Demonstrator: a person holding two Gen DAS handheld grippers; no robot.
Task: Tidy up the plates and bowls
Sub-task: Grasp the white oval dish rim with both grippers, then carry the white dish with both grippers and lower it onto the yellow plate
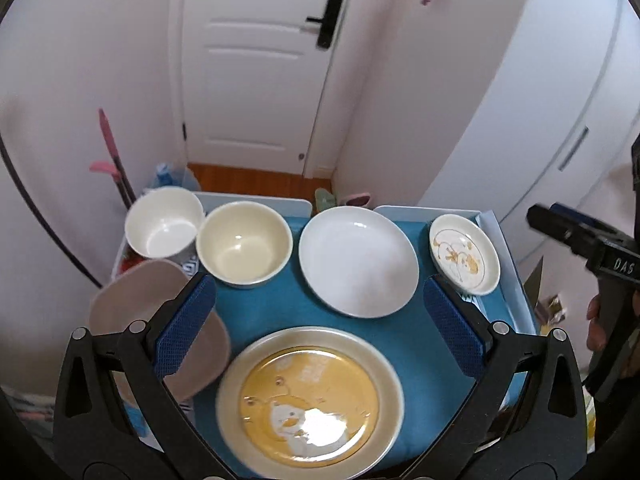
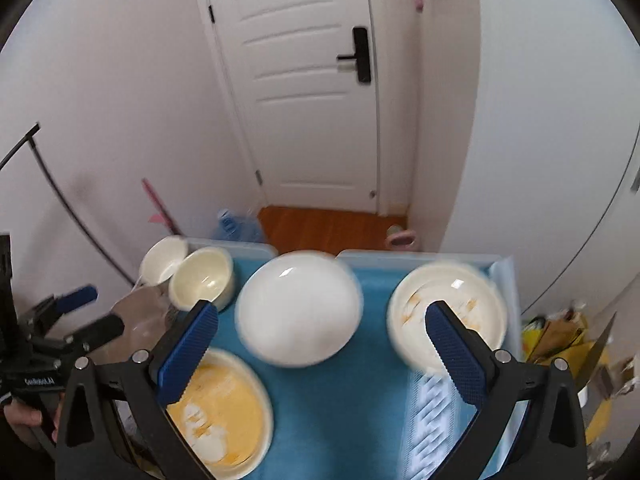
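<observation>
On the blue-covered tabletop [image 1: 260, 312] sit a white bowl [image 1: 164, 224] and a cream bowl [image 1: 244, 244] side by side at the far left, a plain white plate [image 1: 358, 260] in the middle, and a small patterned dish [image 1: 464, 254] at the far right. Nearest lies a big yellow cartoon plate [image 1: 310, 404], with a brownish plate [image 1: 140, 296] overhanging the left edge. Over the yellow plate the left claw [image 1: 320, 328] hangs wide open, holding nothing. Likewise spread and holding nothing, the right claw [image 2: 320, 354] hovers above the white plate and the dish, its view blurred.
</observation>
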